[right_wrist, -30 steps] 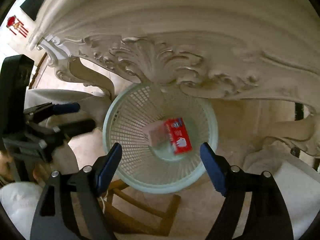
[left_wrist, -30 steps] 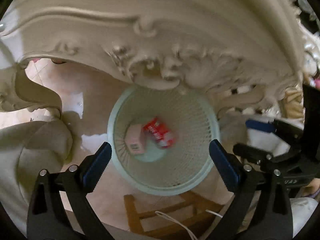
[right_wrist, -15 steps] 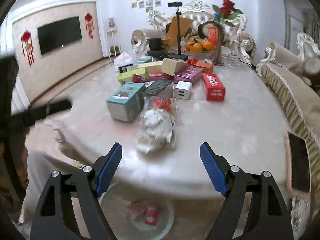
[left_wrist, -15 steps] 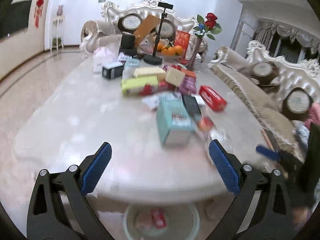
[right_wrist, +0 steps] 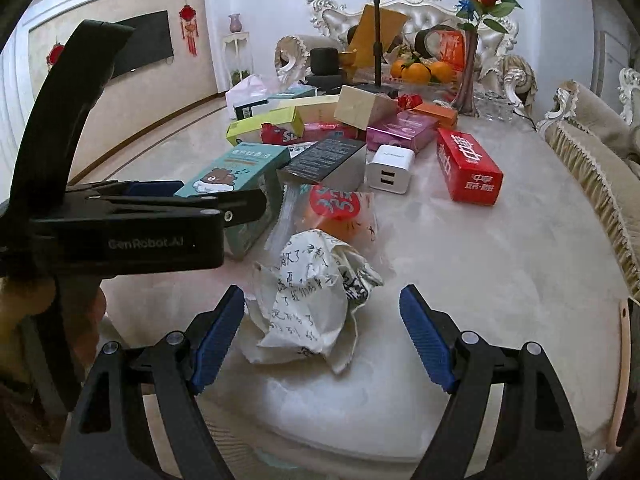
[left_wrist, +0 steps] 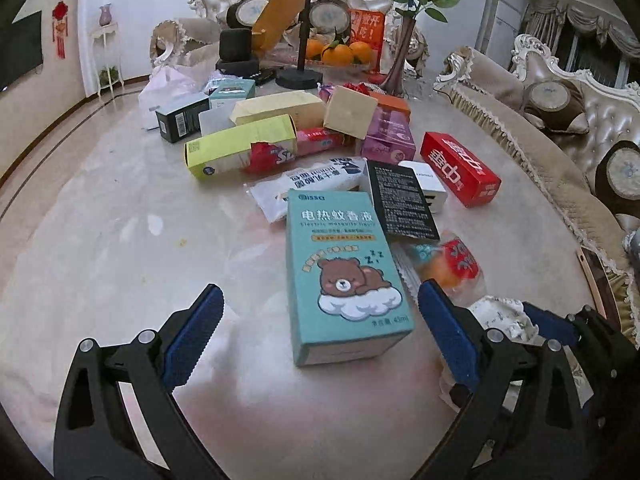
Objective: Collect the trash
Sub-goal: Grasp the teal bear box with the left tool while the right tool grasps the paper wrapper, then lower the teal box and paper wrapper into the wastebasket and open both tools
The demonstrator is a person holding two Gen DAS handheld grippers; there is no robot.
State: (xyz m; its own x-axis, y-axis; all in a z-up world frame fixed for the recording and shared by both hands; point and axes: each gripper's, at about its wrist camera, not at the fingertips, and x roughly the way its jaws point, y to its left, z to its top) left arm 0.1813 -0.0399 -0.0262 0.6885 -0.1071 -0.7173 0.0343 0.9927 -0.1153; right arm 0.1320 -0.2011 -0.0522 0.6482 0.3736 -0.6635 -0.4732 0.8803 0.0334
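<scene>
Now choosing the next piece: both claws [left_wrist: 320,332] [right_wrist: 322,334] apart and empty, closing on the crumpled paper [right_wrist: 316,300] near the desk [right_wrist: 500,264] edge.

The right gripper [right_wrist: 322,334] hangs over the near edge of the marble table [right_wrist: 500,264], and its blue pads [right_wrist: 426,338] stand wide apart with nothing pressed between them. Just ahead lies a crumpled paper [right_wrist: 316,300] with handwriting. Behind it is a clear snack bag [right_wrist: 340,212], touching the paper. The left gripper [right_wrist: 160,208] reaches in from the left side, in front of a teal box [right_wrist: 236,168]. Further back are a white charger [right_wrist: 390,168] and a red box [right_wrist: 468,168].
</scene>
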